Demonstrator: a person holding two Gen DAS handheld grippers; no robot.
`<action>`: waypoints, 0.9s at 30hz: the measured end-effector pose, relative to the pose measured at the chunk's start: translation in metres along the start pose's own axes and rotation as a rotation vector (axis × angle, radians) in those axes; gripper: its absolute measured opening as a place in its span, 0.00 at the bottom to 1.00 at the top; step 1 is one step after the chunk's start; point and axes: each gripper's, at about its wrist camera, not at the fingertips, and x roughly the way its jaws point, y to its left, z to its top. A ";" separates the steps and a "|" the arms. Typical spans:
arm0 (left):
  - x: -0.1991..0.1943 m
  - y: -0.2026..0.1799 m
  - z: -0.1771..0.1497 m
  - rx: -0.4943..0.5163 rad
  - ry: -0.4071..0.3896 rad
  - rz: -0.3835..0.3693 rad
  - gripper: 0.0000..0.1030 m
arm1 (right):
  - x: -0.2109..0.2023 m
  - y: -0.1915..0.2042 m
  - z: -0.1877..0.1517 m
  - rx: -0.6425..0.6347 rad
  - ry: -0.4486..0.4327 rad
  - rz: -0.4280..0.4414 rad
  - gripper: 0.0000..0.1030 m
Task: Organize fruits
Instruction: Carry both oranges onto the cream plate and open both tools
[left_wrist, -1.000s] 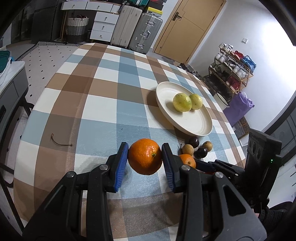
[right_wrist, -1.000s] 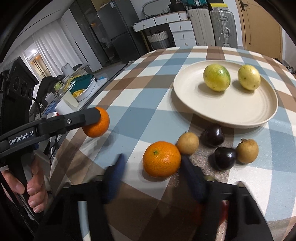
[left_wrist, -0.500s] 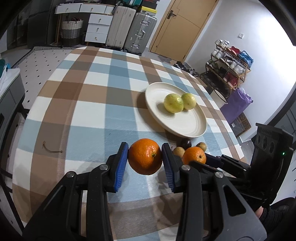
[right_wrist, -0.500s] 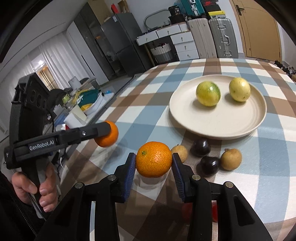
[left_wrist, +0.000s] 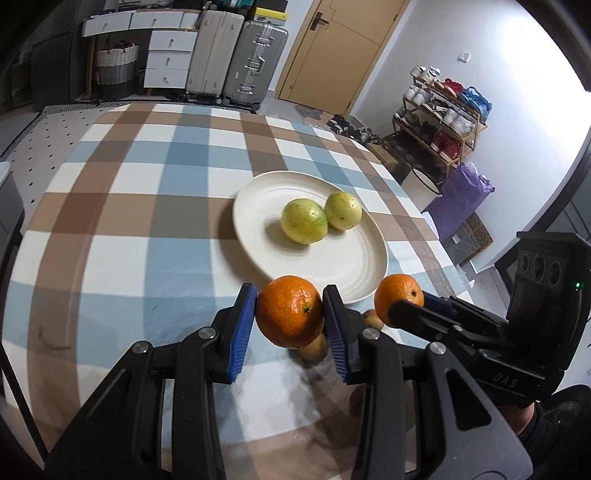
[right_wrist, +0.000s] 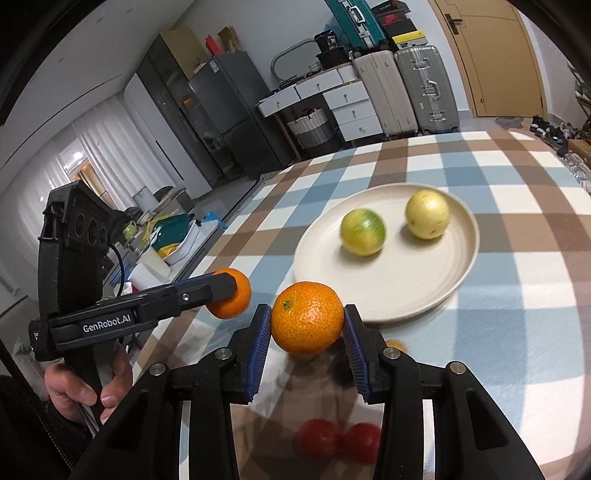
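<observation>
Left gripper (left_wrist: 290, 319) clamped on an orange (left_wrist: 289, 311); right gripper (right_wrist: 307, 338) clamped on a second orange (right_wrist: 307, 317), both raised near plate (left_wrist: 351, 266).

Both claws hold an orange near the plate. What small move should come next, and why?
Probably carry the left claw forward over the plate and set down its orange: it hangs just short of the rim, and bare plate lies in front of the two green fruits.

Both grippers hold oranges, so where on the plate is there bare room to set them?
The plate is bare on its near half, below the two green-yellow fruits. Those crowd its far side. The table just short of the plate holds small brown fruits.
</observation>
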 end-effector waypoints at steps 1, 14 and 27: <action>0.004 -0.002 0.003 0.002 0.004 -0.003 0.33 | -0.001 -0.003 0.003 0.001 -0.003 -0.001 0.39; 0.061 -0.035 0.041 0.059 0.047 -0.026 0.33 | 0.006 -0.040 0.036 -0.057 -0.003 -0.050 0.39; 0.099 -0.044 0.063 0.073 0.096 -0.056 0.33 | 0.025 -0.071 0.058 -0.021 0.016 -0.057 0.39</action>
